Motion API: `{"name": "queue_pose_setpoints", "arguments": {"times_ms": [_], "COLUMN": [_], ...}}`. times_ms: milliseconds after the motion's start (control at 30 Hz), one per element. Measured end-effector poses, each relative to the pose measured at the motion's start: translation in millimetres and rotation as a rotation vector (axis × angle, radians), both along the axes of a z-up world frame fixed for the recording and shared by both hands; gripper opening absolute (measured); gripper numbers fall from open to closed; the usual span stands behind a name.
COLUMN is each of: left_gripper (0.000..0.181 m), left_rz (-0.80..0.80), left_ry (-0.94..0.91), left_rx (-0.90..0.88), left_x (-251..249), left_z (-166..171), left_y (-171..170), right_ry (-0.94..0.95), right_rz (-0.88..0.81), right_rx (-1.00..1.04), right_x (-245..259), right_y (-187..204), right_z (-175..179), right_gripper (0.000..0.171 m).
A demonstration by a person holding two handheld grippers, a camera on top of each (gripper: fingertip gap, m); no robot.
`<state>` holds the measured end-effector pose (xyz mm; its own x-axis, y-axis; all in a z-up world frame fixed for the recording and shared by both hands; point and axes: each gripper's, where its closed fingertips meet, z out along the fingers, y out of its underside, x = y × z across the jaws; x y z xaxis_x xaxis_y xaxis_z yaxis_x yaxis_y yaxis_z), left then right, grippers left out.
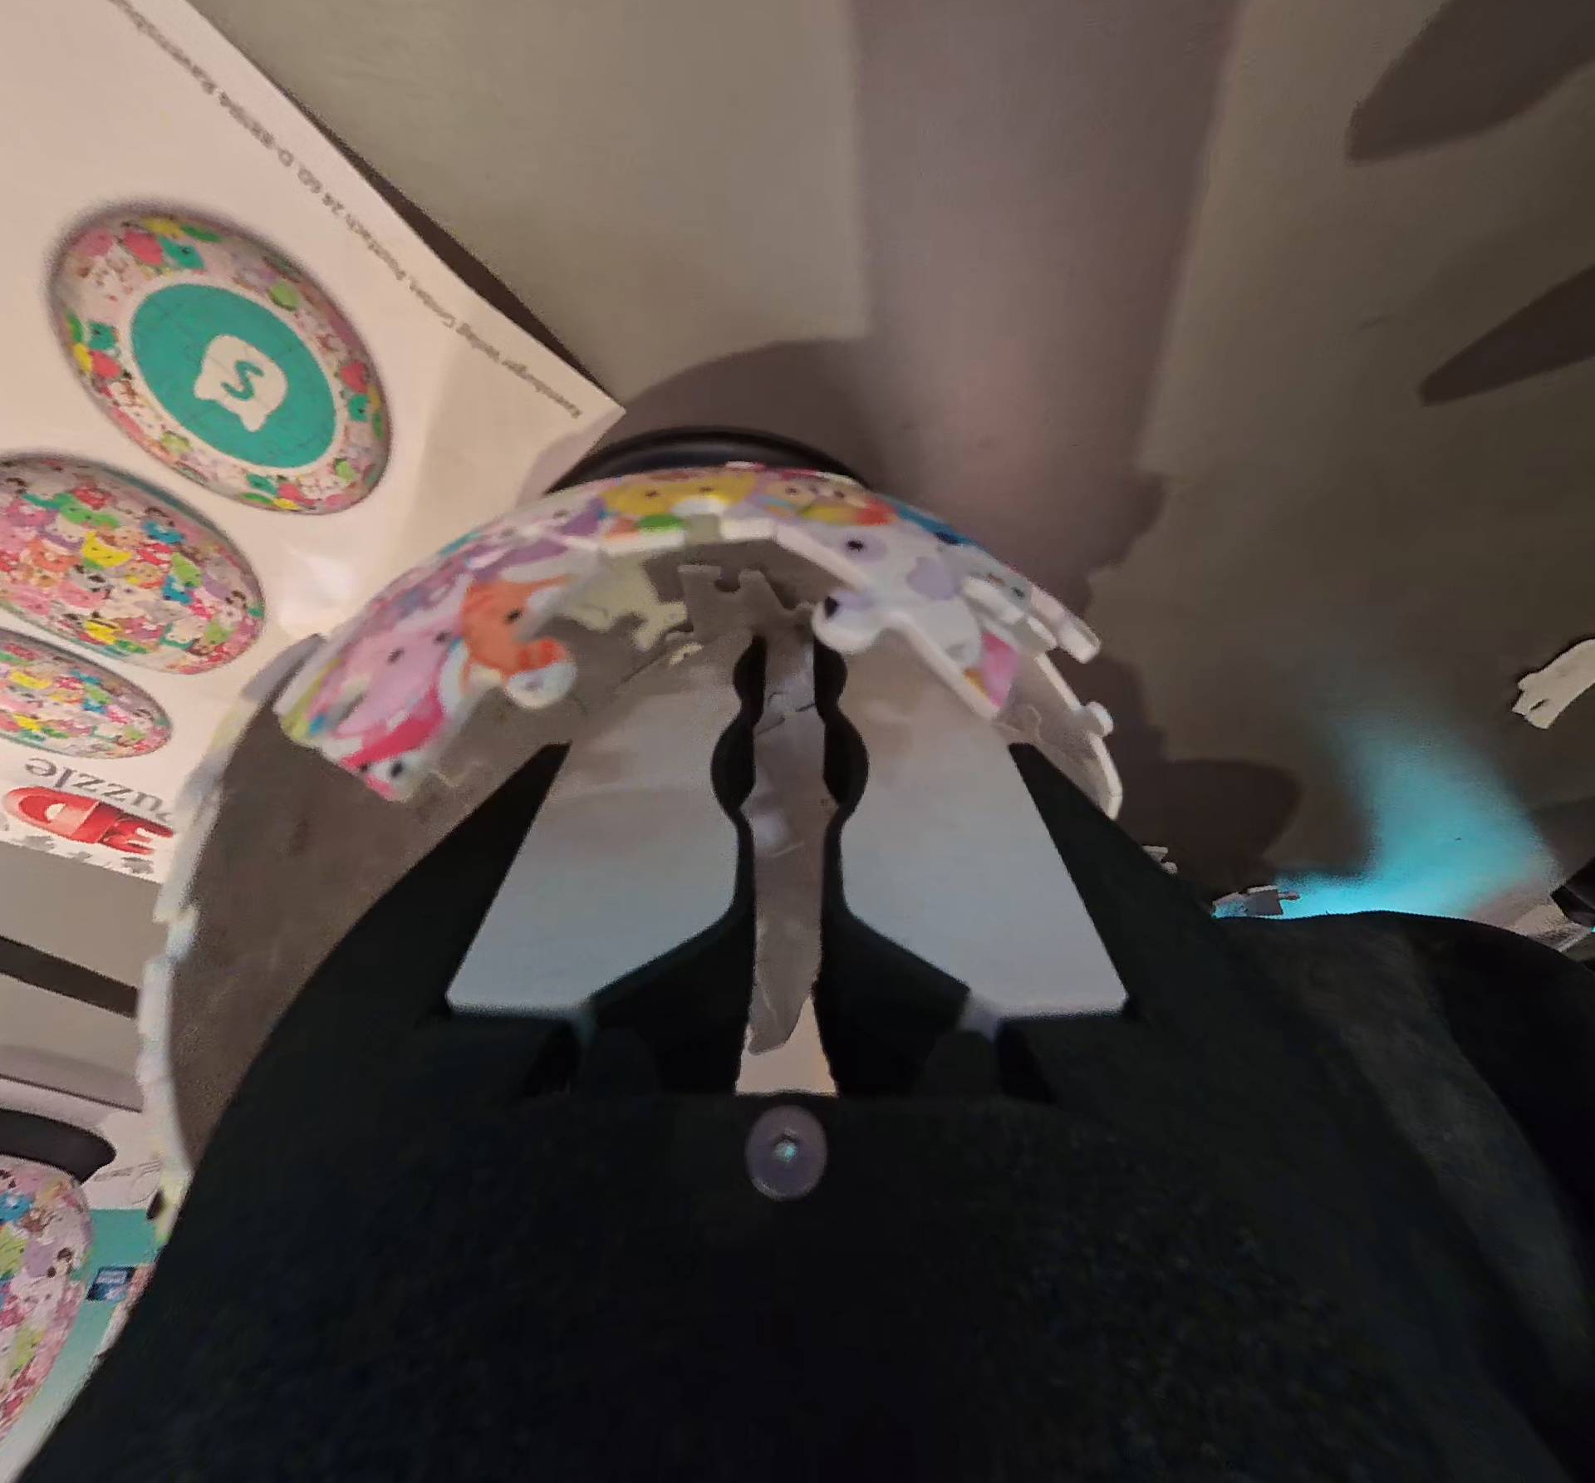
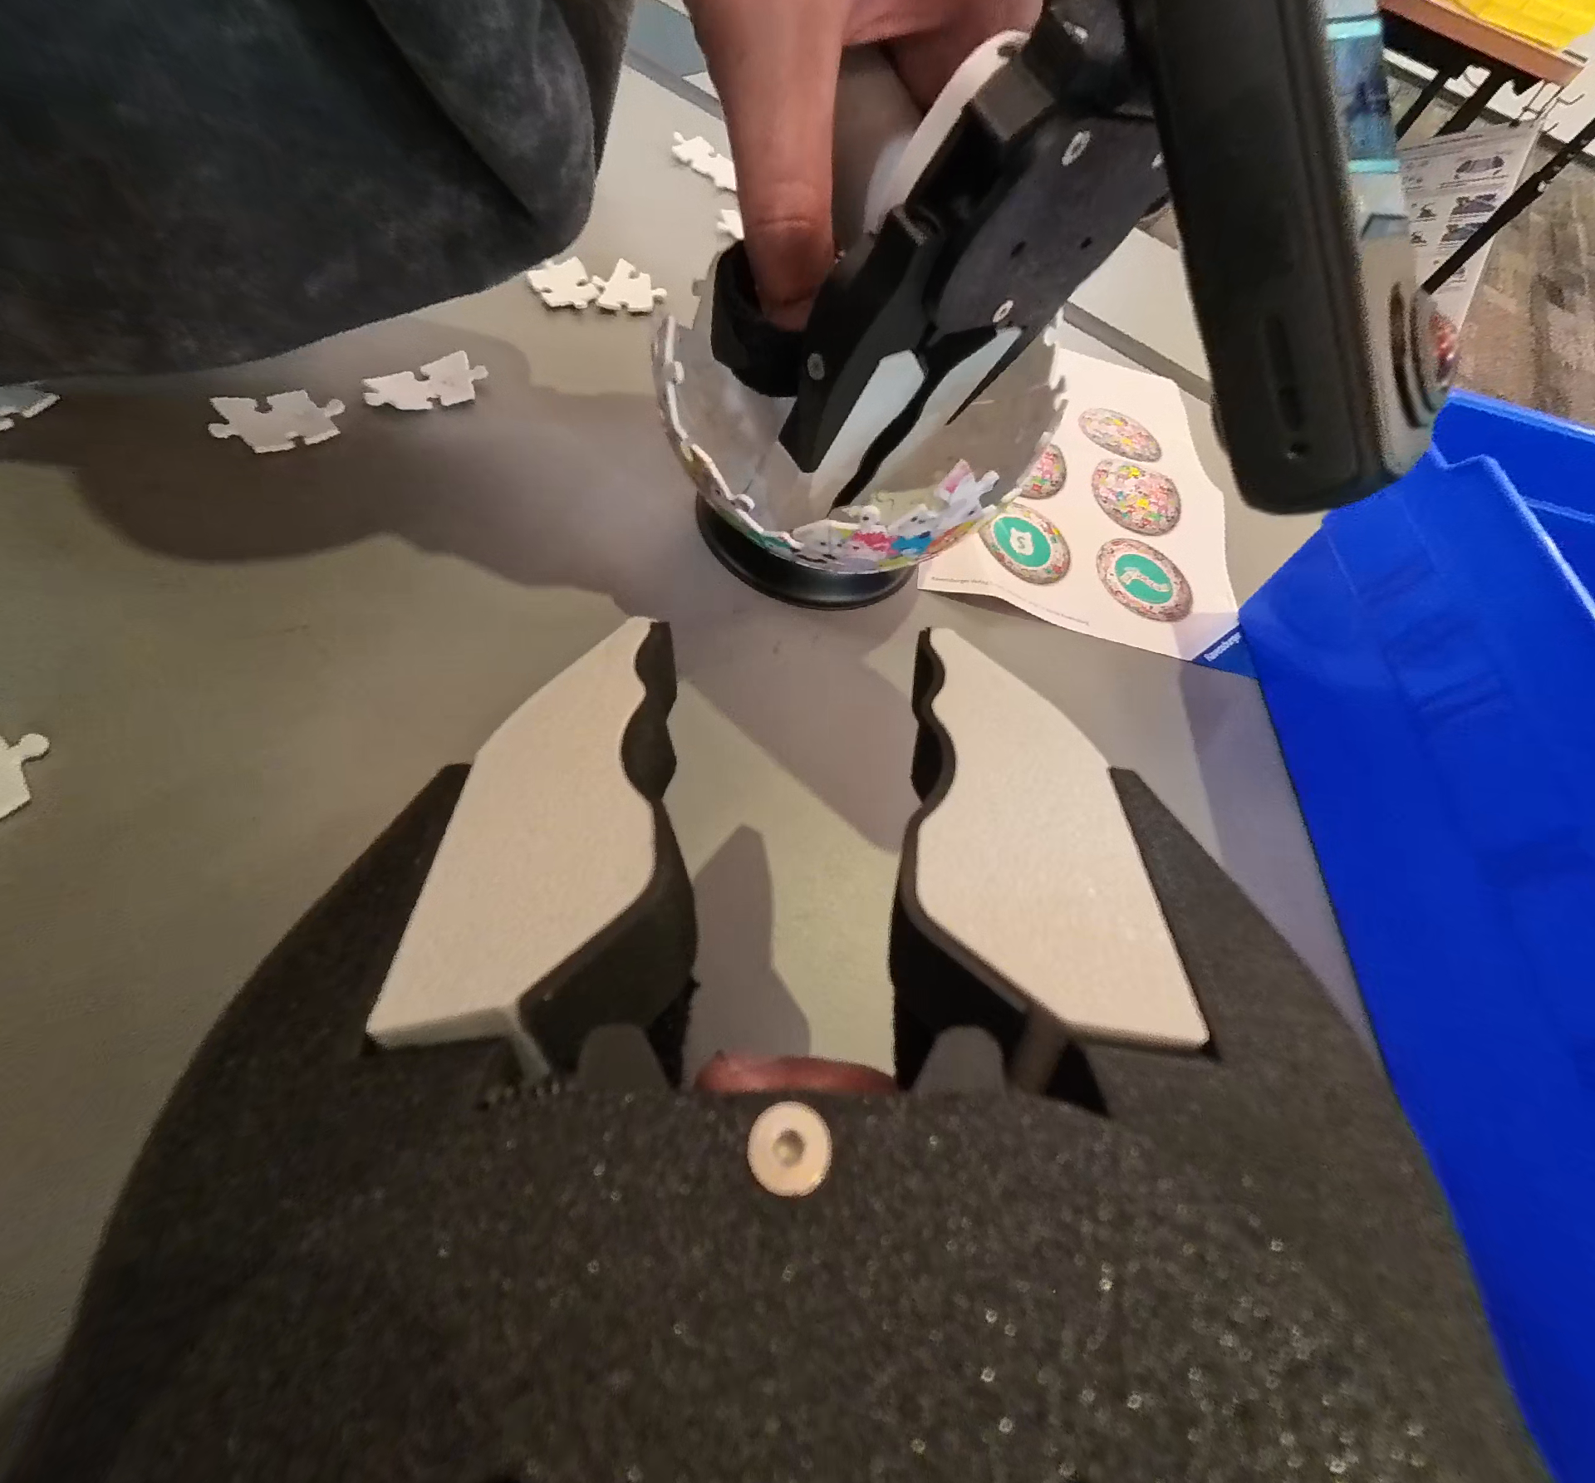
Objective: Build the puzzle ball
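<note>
Grey table (image 2: pixel 259 665) carries my half-built puzzle ball (image 2: pixel 863 527) on its dark ring stand (image 2: pixel 803 578), with the picture sheet (image 2: pixel 1122 561) just right of it. My left hand (image 2: pixel 829 60) tilts the left claw (image 1: pixel 787 665) steeply down into the open shell, pinched on a grey puzzle piece (image 1: pixel 781 880). My right claw (image 2: pixel 790 665) hovers nearer, fingers apart, holding nothing.

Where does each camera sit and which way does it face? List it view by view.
Left wrist view: on the left tongs, shut on a puzzle piece, looking into the part-built ball.
Right wrist view: on the open right tongs, looking across the table at the ball on its stand; hand and sleeve show.
Shared: ball, instruction sheet, left tongs.
</note>
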<state>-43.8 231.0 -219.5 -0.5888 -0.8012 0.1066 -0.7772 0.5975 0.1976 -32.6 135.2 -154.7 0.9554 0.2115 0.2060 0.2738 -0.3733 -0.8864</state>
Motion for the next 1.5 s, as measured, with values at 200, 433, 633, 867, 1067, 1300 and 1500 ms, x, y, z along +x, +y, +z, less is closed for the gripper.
{"name": "queue_pose_setpoints", "arguments": {"times_ms": [200, 433, 633, 867, 1067, 1300, 1500], "left_gripper": [0.03, 0.038, 0.033, 0.023, 0.023, 0.023, 0.023], "left_rz": [0.038, 0.033, 0.014, -0.002, -0.016, -0.002, 0.051], "left_ry": [-0.034, -0.022, 0.053, 0.058, 0.026, -0.013, -0.204], "left_rx": [0.025, 0.072, 0.085, 0.073, 0.083, 0.073, -0.001], "left_x": [0.2, 3.4, 0.5, -1.5, -1.4, -3.8, -15.2], "left_z": [5.9, -1.5, -2.4, -2.4, -1.8, 11.5, 80.4], "left_y": [7.9, 12.7, 10.7, 7.6, 7.6, 9.1, -1.8], "right_ry": [-0.002, -0.005, -0.004, 0.0, -0.005, -0.005, 0.006], "right_rz": [0.001, 0.004, 0.007, 0.005, 0.005, 0.004, -0.001], "right_rx": [-0.001, -0.006, -0.006, -0.003, -0.005, -0.005, 0.003], "right_x": [-0.8, -1.5, -1.9, -0.5, -1.0, -1.1, 0.5], "right_y": [0.0, 0.2, 0.1, -0.5, -0.5, -0.1, -0.1], "right_z": [0.2, -1.2, -1.2, -0.6, -0.9, -1.0, 0.7], "right_gripper": [0.052, 0.053, 0.053, 0.053, 0.053, 0.053, 0.053]}}
